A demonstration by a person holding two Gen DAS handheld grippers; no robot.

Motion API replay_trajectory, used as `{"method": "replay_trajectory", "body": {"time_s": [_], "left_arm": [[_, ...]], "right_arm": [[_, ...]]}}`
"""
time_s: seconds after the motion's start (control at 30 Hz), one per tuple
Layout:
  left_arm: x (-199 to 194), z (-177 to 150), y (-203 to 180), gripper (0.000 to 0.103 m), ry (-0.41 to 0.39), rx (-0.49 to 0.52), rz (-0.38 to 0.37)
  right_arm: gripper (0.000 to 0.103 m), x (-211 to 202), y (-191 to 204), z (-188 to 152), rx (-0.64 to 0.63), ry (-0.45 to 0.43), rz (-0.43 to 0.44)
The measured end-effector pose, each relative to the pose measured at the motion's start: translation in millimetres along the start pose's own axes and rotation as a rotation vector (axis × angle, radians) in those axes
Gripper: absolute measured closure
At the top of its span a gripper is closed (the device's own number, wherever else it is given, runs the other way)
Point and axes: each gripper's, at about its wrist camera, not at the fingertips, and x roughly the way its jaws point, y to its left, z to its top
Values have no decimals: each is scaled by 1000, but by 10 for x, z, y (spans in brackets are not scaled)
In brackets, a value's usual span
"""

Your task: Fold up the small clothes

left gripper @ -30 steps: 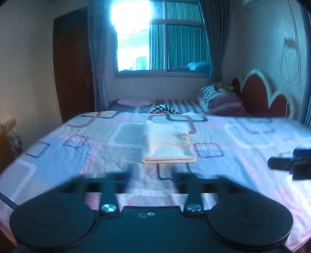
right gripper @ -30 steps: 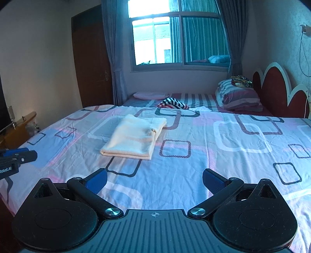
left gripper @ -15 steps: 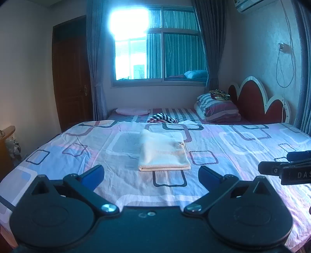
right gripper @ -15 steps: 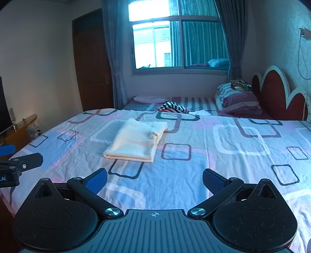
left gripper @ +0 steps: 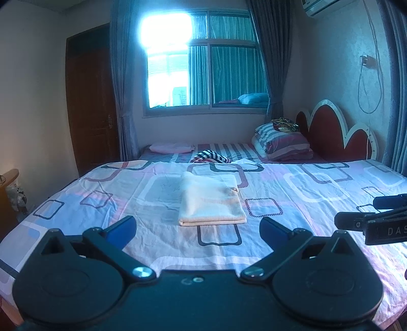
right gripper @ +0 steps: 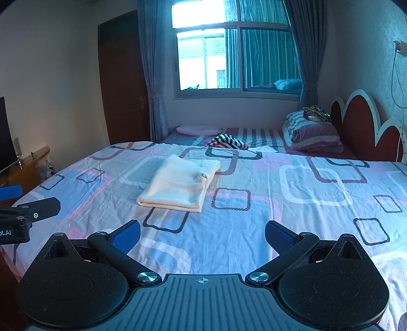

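Folded garment mid-bed, bare sheet around

1. The right gripper enters the left wrist view from the right edge; only its dark fingers and the letters "DAS" show
2. The left gripper is cut by the left edge of the right wrist view, its label clipped to "ot.AI"
3. The air conditioner is cropped by the top edge
4. The upper left window pane is blown out by glare
5. The screen is cut by the left edge
6. The dark patterned item on the striped pillow is too small to identify
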Motion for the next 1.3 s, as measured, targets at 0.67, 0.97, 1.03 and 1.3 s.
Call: {"method": "replay_trajectory", "body": {"time_s": [0.67, 0.97, 1.03, 1.3], "left_arm": [[-24, 11, 14, 0, -6, 4, 7], [-40, 13, 0, 1, -14, 1, 4], [-51, 12, -8, 0, -15, 1, 2], [-63, 17, 2, 1, -18, -2, -5]], "right_arm": [[0, -41, 10, 38, -18, -13, 11], [0, -77, -6, 44, -22, -21, 10], [0, -80, -9, 42, -23, -22, 10], [0, -108, -2, 54, -22, -28, 8]]}}
